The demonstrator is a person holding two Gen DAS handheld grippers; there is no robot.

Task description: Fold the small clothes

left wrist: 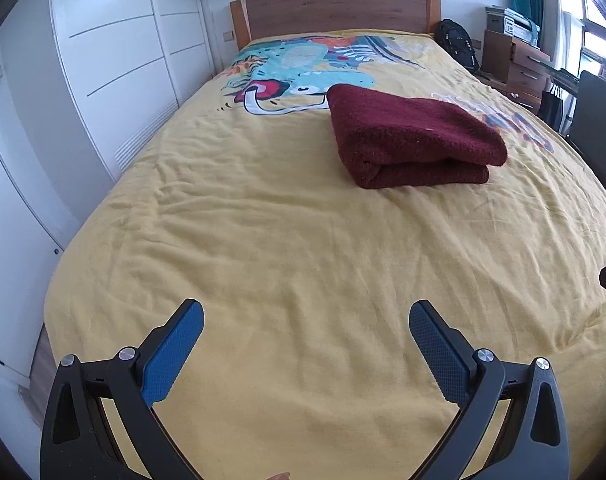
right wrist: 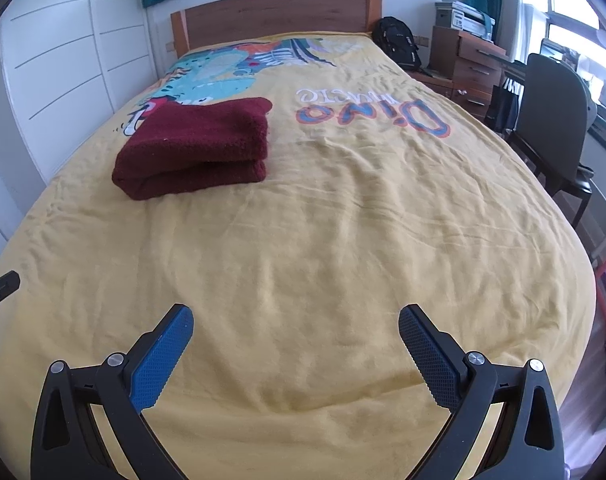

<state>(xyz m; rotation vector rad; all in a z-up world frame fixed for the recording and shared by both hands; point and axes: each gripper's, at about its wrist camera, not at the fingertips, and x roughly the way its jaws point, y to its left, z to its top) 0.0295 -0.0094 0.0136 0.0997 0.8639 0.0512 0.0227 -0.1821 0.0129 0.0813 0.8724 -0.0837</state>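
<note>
Left hand-held gripper (left wrist: 306, 312): held low over the near end of the bed, blue-padded fingers (left wrist: 173, 354) spread wide, nothing gripped between them. Right hand-held gripper (right wrist: 295, 318): likewise held over the near end of the bed, blue-padded fingers (right wrist: 161, 358) spread wide, nothing held.

Folded maroon garment (left wrist: 411, 136): a thick, fuzzy knit folded into a compact rectangular bundle, laid flat on the yellow bedspread (left wrist: 283, 240) toward the middle of the bed, well apart from both grippers. Its far corner is overlapped onto the printed dinosaur cartoon (left wrist: 299, 68).

Bedspread: wrinkled, lettered "DINO" on the right-hand side. Wooden headboard (left wrist: 335, 10): set at the far end. White wardrobe doors (left wrist: 111, 52): ranged along the left. Black backpack (right wrist: 397, 42), wooden drawer unit (right wrist: 469, 64) and dark chair (right wrist: 551, 120): placed to the right of the bed.
</note>
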